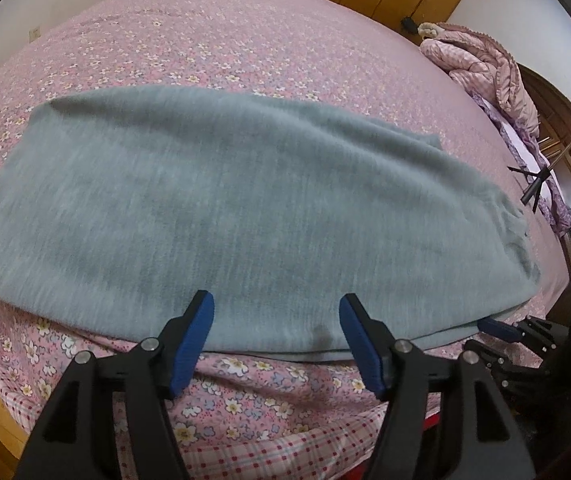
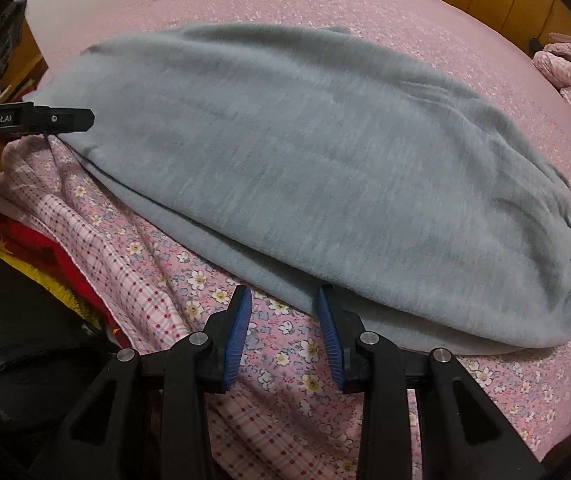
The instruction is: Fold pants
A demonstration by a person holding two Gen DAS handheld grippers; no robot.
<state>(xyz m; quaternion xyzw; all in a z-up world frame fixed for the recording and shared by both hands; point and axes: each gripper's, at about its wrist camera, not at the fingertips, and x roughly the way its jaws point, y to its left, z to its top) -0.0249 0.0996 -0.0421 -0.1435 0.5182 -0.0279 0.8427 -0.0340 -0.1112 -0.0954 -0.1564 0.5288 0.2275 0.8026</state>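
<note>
Pants [image 1: 221, 208] lie lengthwise-doubled on bed [image 1: 213, 40]; crosswise folds remain, we judge. Left gripper [image 1: 276, 304] and right gripper [image 2: 284, 296] both spread, empty.

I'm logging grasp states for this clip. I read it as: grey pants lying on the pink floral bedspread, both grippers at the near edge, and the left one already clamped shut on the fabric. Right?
Not quite. The left gripper is open: the left wrist view shows its blue pads spread wide, with nothing pinched between them. The rest stands: the grey pants lie on the pink floral bedspread, and the right gripper is also at the near edge.
</note>
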